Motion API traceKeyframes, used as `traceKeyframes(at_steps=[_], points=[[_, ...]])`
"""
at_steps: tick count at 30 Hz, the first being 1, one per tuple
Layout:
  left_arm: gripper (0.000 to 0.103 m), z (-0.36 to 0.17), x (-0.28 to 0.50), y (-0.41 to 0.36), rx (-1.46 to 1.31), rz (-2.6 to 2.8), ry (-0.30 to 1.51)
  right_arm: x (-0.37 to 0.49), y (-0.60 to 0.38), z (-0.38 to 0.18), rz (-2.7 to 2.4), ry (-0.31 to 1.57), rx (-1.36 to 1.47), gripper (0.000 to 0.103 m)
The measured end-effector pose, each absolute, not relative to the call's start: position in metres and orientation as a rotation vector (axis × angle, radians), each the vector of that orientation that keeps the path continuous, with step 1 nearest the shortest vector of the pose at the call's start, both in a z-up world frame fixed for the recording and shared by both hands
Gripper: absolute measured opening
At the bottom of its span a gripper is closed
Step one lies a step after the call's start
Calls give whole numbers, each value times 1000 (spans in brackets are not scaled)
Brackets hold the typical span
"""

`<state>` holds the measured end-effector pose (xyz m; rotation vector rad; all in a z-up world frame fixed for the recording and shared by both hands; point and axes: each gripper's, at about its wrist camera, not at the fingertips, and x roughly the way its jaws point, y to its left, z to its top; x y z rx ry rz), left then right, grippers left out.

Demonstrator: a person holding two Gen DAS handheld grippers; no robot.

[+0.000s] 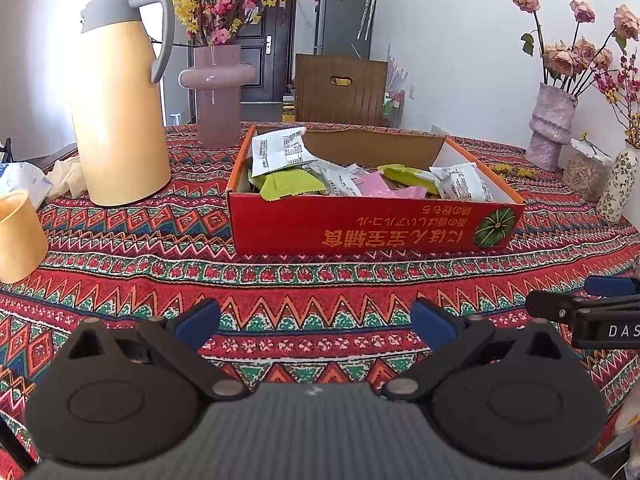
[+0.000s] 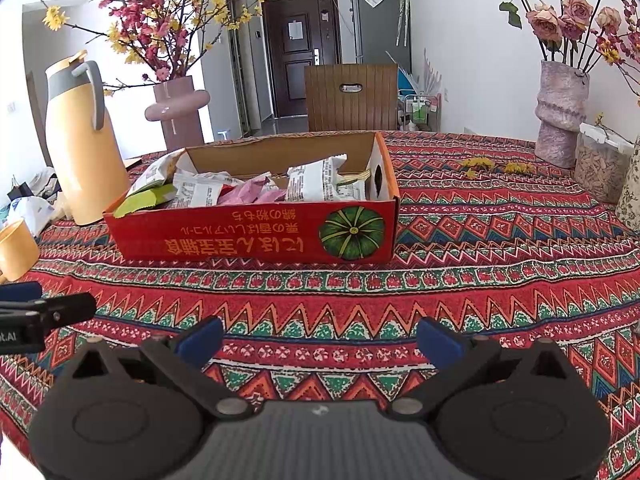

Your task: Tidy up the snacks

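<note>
A shallow red cardboard box point(image 1: 376, 228) on the patterned surface point(image 1: 320, 288) holds loose white, green and pink snack packets point(image 1: 344, 178), likely light, crinkly and best pinched by an edge, while the left gripper point(image 1: 316, 322) and right gripper point(image 2: 320, 336) hover before the box, fingers spread wide, empty.

The red cardboard box point(image 1: 376, 224) in front of me carries orange Japanese lettering along its near wall, printed upside down from where I stand, beside a green pumpkin picture point(image 1: 495, 227); I cannot read the characters surely. At the right edge of my left wrist view, white letters "DAS" stand on my right gripper point(image 1: 608, 300). The white snack packets point(image 1: 280, 152) in the box bear print too small to read.
</note>
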<state>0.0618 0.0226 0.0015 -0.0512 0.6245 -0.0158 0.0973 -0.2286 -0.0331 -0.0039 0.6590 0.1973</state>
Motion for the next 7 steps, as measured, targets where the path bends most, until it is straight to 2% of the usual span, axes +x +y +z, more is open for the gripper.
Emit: traceKeyframes(at_steps=[7], points=[[103,3,60,22,-48,-22,609,97,-228,-33,197,659,-5,103]])
